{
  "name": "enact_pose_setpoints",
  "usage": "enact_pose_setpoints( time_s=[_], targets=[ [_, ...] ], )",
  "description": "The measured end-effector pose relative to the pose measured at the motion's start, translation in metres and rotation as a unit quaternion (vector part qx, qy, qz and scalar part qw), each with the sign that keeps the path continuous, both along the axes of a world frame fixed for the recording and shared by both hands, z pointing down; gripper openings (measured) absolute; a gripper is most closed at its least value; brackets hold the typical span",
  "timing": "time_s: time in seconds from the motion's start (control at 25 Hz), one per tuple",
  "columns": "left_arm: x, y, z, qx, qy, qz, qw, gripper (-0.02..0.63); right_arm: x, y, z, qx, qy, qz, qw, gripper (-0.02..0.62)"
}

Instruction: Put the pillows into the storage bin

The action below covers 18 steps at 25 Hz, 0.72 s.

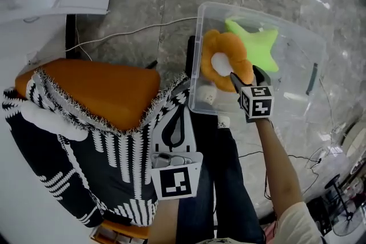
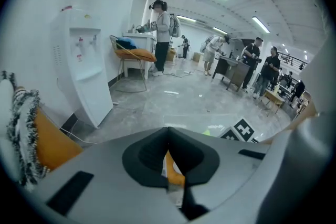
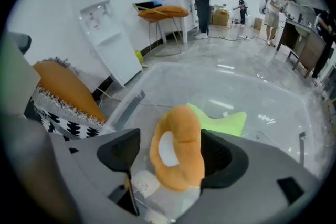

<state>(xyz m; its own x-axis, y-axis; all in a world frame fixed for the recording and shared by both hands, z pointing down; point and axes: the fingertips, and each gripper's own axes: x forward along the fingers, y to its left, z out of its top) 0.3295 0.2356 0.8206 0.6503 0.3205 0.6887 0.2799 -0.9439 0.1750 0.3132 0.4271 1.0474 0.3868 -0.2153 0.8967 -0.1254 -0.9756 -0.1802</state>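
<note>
Head view: at upper right, a clear bin (image 1: 198, 20) already holding the orange pillow (image 1: 226, 60) and, behind it, the green pillow (image 1: 257, 46), with the right gripper (image 1: 246, 76) hovering over the orange one. At left, outside the bin, the big pillow (image 1: 103, 88), orange with a black-and-white fringed cover, and the left gripper (image 1: 177, 123) at lower centre, just beside its edge. Left gripper view: jaws shut together, nothing clearly clamped, big pillow (image 2: 37, 139) at far left. Right gripper view: jaws spread wide about the orange pillow (image 3: 181, 157) at centre, gap on the left side, no squeeze visible. Judging by looks: soft, light, squashy, hardly breakable. Best taken at a plump edge or corner, pinched deep to avoid a shallow bite on loose cover. Probably a two-gripper lift for the big one.
</note>
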Motion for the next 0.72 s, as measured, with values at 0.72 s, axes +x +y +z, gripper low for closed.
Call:
enact_pose_setpoints(
  time_s=[0.72],
  targets=[
    [-0.111,-0.077,-0.312,0.054,0.145,-0.137,0.9784,0.014,-0.052,-0.103,-0.472,0.094,0.276,-0.093,0.952,0.334]
  ],
)
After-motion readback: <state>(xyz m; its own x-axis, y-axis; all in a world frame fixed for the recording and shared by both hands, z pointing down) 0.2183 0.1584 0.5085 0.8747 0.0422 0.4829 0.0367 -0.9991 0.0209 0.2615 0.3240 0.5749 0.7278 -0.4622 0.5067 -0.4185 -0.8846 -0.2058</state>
